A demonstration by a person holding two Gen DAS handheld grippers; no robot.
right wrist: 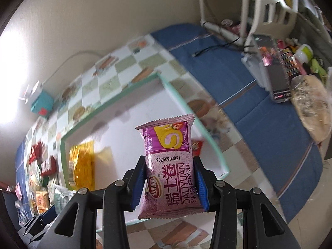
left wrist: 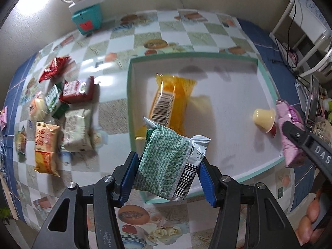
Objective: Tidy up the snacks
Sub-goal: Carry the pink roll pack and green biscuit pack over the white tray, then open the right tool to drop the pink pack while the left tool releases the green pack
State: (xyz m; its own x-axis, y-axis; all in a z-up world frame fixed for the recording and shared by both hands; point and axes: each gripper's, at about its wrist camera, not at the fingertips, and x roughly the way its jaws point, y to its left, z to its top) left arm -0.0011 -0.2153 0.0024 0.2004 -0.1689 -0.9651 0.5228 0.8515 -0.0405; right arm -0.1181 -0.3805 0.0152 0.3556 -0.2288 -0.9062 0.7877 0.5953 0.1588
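My left gripper (left wrist: 168, 178) is clamped on a green-and-silver snack packet (left wrist: 170, 161), blue pads pressed to both its sides, held over the near edge of the shallow white box (left wrist: 228, 95) with the mint-green rim. My right gripper (right wrist: 170, 178) is squeezed on a pink Swiss roll packet (right wrist: 170, 166) held upright, its print readable, its lower end hanging below the pads.

Inside the box lie an orange-yellow packet (left wrist: 172, 101), barcode up, and a small pale jelly cup (left wrist: 264, 117) on its side — something red sits right behind the cup, too hidden to name. From the left wrist view, the pink packet shows only as a strip at the box's right rim, with the right gripper's black finger across it.

To the left of the box, on the checked tablecloth (left wrist: 116, 47), a heap of loose snacks (left wrist: 62, 112) — red, green, cream, orange wrappers — overlaps; the blur keeps me from reading any label. A teal box (left wrist: 88, 18) stands by the wall, a white device on top, half washed out by lamp glare. The clutter at the far right is cut off.
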